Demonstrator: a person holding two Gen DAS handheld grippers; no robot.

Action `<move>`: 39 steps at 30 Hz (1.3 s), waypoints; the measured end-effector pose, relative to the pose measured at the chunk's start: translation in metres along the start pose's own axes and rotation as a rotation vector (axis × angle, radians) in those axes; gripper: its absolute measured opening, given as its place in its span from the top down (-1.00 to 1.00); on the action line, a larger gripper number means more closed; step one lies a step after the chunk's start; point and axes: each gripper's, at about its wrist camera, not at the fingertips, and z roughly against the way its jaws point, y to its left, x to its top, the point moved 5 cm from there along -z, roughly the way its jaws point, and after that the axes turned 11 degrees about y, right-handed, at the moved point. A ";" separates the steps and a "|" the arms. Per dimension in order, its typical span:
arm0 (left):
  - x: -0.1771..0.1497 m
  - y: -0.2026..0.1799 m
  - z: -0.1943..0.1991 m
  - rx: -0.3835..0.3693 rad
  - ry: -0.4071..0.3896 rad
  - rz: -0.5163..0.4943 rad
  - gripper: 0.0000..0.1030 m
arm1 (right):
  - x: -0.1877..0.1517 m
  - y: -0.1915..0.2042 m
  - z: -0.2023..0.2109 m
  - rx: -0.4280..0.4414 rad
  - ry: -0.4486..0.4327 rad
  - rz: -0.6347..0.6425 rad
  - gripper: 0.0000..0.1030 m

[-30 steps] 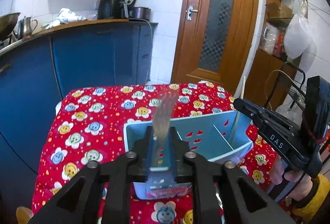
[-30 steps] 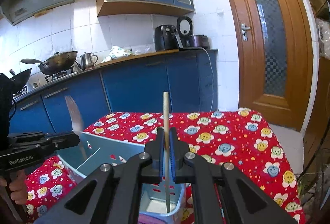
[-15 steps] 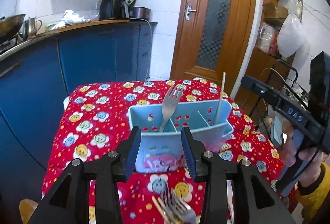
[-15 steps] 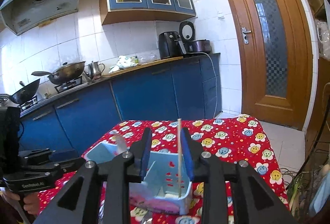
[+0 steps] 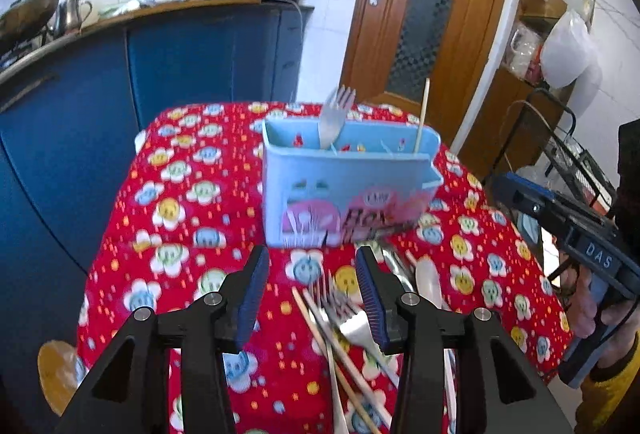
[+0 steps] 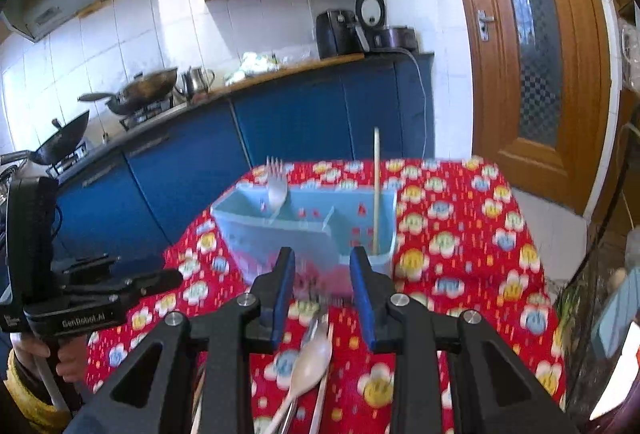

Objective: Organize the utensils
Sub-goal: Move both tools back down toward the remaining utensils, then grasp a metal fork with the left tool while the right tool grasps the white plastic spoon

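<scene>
Blue ribbed pads on black fingers: left gripper (image 5: 308,286) with jaws opening and nothing between them, poised low over the red flowered tablecloth (image 5: 176,218), a loose fork (image 5: 352,322) lying just under its right finger. Right gripper (image 6: 322,294) likewise released, jaws parted, nothing gripped, aimed down over a pale plastic spoon (image 6: 310,358) on the cloth. Probably held this way because each has let go of a piece and is now lined up over the pile for another pick.

Between and below the two tools, the unsorted heap: forks, a metal spoon handle, loose chopsticks (image 5: 340,362), all flat on the cloth, overlapping, near the table's front edge and close to the holder for short carries.

Just beyond, a light-blue utensil caddy (image 5: 344,186) upright near mid-table, split by inner dividers, pink cartoon print on its front wall. In the left compartment, one fork (image 5: 334,118) leaning tines up. In the right-end compartment, a single wooden chopstick (image 5: 422,114) standing nearly upright against the wall. Middle section apparently empty, though its floor hidden from both views. Sorting by type, it seems: forks left, chopsticks right, spoons perhaps meant for the middle.

Most of the job still ahead, judging by the heap
</scene>
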 end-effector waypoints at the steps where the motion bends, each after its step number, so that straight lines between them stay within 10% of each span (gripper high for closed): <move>1: -0.003 0.000 -0.002 -0.002 0.008 0.002 0.10 | -0.007 0.000 -0.003 0.002 0.025 -0.006 0.39; 16: -0.042 -0.025 -0.032 -0.074 0.151 0.010 0.11 | -0.070 -0.007 -0.029 -0.004 0.212 -0.079 0.39; 39: -0.057 -0.047 -0.074 -0.122 0.281 0.043 0.38 | -0.087 -0.022 -0.026 0.008 0.219 -0.116 0.38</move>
